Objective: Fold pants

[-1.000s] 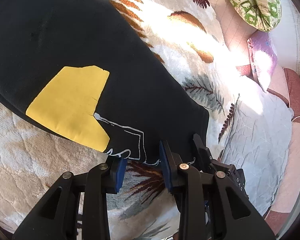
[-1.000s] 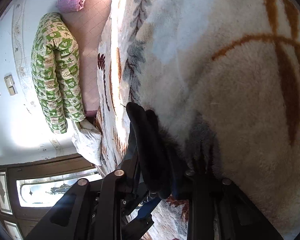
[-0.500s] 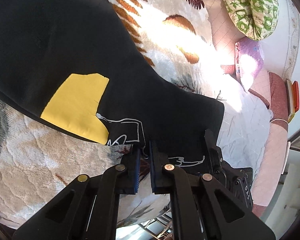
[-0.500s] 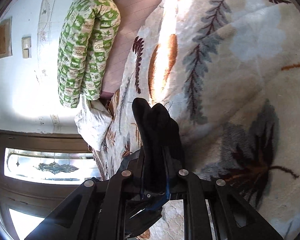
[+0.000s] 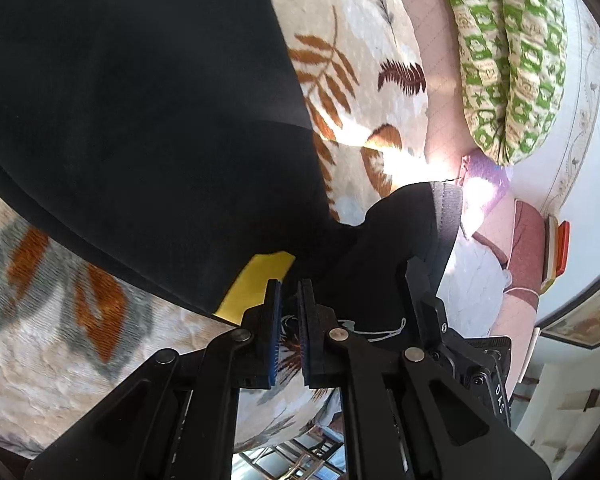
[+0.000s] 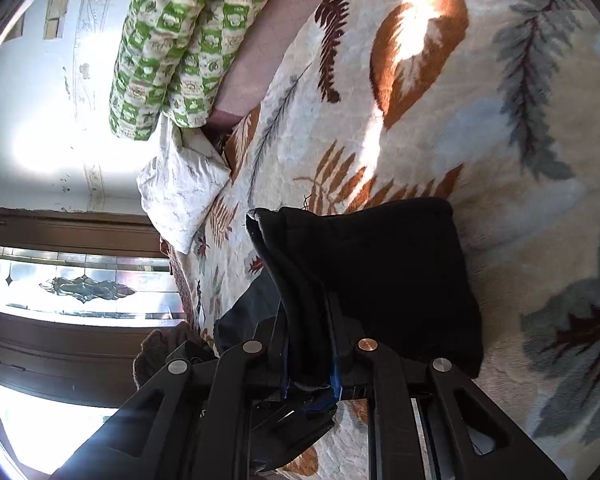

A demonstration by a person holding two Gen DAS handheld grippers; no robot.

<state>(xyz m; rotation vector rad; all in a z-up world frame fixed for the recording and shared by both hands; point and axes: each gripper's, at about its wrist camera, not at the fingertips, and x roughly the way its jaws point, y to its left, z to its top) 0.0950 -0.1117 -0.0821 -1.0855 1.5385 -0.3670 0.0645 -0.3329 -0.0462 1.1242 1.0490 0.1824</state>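
Left gripper (image 5: 288, 308) clenched on black pants (image 5: 140, 120) hem, six o'clock | right gripper (image 6: 310, 344) grasping the other edge | fold under way | next: carry both edges across the blanket (image 6: 500, 120).

We are noting black pants (image 5: 140, 120) bearing a yellow patch (image 5: 256, 280), a cream blanket (image 6: 500, 120) showing rust, grey and maroon leaves, a green-and-cream patterned pillow (image 5: 512, 52)

The black pants (image 5: 148, 128) run off the left wrist view's upper-left edge, and a fold covers most of their yellow patch (image 5: 256, 284). Beside that patch, the white stitching (image 5: 380, 334) is too small to read.
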